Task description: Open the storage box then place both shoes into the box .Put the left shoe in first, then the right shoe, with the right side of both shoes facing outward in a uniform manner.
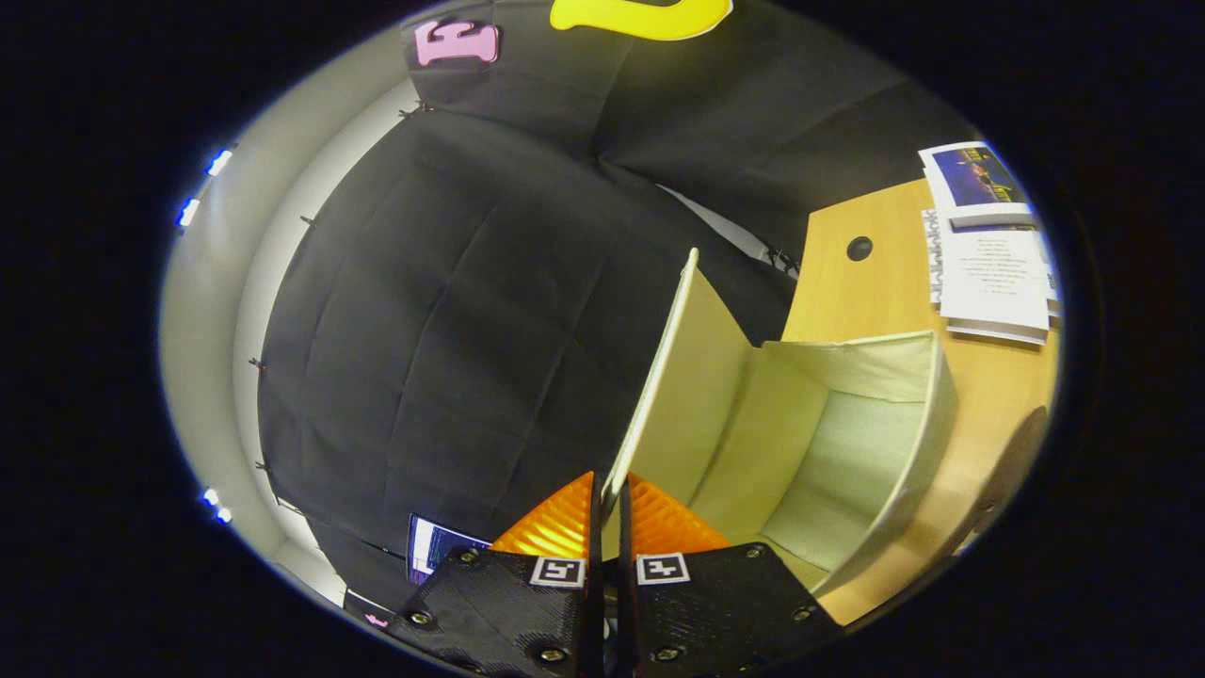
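Hand-held gripper [610, 497] clamped on lid [680, 377].

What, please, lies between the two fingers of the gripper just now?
In the gripper view, the edge of the storage box's lid lies between the fingers, which are closed on it.

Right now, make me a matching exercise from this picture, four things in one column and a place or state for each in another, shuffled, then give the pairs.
Things:
1. lid
2. storage box
3. papers
4. gripper

Places or states:
A. lying on the wooden table beyond the box
B. swung up, standing on edge
C. open, nothing inside
D. both fingers pinching the lid's edge

Pairs: 1-B, 2-C, 3-A, 4-D
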`<state>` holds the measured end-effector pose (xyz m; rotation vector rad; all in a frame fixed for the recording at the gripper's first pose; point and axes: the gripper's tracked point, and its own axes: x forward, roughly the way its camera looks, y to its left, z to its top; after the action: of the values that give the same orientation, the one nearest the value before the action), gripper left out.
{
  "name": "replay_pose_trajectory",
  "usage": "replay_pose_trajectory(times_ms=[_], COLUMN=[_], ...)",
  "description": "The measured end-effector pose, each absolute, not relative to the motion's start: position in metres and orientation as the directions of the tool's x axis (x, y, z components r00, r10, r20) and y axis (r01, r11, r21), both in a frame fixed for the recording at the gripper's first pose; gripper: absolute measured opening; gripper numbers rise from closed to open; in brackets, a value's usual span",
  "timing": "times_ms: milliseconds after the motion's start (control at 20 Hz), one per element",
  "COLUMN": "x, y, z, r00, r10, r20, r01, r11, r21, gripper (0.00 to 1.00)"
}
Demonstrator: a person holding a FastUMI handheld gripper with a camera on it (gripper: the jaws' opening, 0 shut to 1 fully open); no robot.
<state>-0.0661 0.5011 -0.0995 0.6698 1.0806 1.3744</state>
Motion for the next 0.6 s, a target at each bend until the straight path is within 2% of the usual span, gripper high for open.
replay_pose_trajectory(times_ms=[400, 450, 600], x=[-0.093, -0.097, -0.106], y=[0.586, 0.598, 0.617], z=[-0.091, -0.094, -0.096], r00=[-0.178, -0.182, -0.193], r10=[0.953, 0.951, 0.944], r20=[-0.243, -0.248, -0.269], r01=[-0.476, -0.484, -0.495], r11=[0.133, 0.133, 0.143], r21=[0.87, 0.865, 0.857], gripper=[0.06, 0.1, 0.13])
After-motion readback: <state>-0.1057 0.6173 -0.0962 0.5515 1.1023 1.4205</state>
